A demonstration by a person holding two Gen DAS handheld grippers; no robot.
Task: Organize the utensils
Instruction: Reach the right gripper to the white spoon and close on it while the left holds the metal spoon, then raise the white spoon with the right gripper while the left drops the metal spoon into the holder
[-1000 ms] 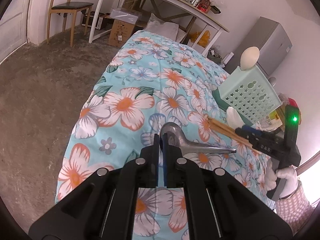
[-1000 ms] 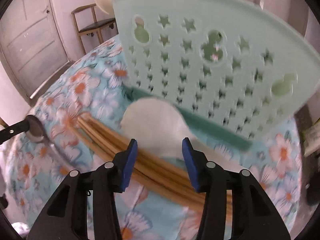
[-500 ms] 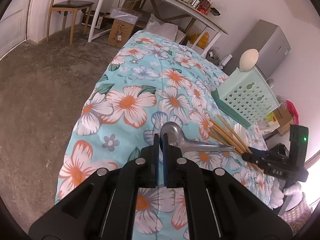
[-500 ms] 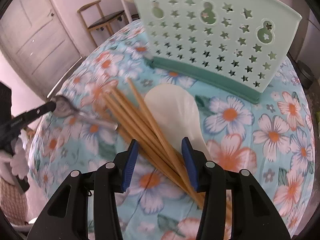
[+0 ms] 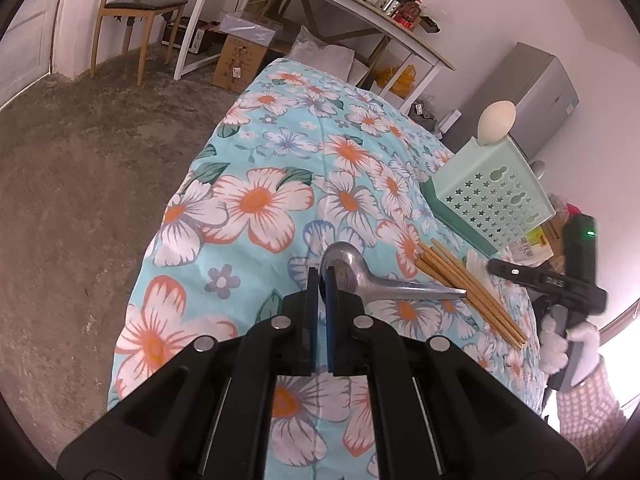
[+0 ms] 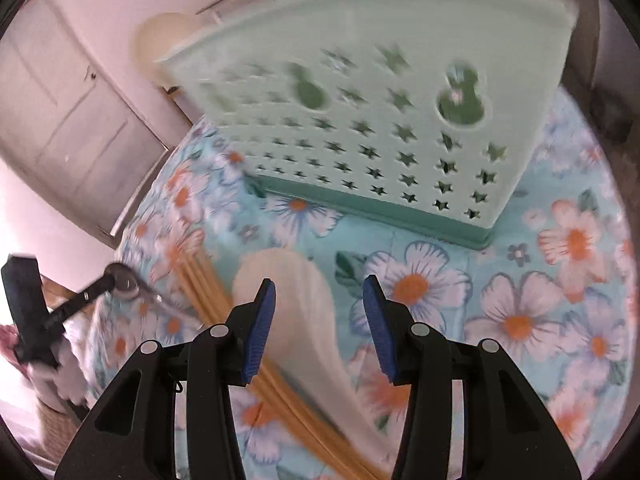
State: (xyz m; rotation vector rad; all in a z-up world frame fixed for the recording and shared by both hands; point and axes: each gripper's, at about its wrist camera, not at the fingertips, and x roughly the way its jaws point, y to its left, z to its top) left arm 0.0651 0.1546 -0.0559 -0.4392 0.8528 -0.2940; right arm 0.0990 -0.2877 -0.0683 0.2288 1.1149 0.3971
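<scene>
The left gripper (image 5: 322, 280) is pressed together on the bowl rim of a metal spoon (image 5: 360, 276), whose handle juts toward 3 o'clock in the left wrist view, its tip over the near ends of the bamboo chopsticks (image 5: 468, 288); whether it rests on them cannot be told. The right gripper (image 6: 320, 312) stands spread and empty, its blue pads either side of a white plastic rice scoop (image 6: 296, 304) that lies on the floral cloth (image 5: 256, 200) against the chopstick bundle. The mint perforated utensil holder (image 6: 360, 128) stands upright at 12 o'clock of the right gripper, near the scoop; a second pale scoop head shows above its rim at 10 o'clock. The right wrist view is motion-blurred, so contact between pads and scoop cannot be confirmed. Judgement: the step in hand is taking up the scoop. Recommended practice: centre the jaws across the scoop's narrower handle rather than the broad blade, lower until the pads straddle it, close firmly, and lift clear without dragging the chopsticks. The spoon's rim grip looks shallow and could pivot; it should be carried level.
</scene>
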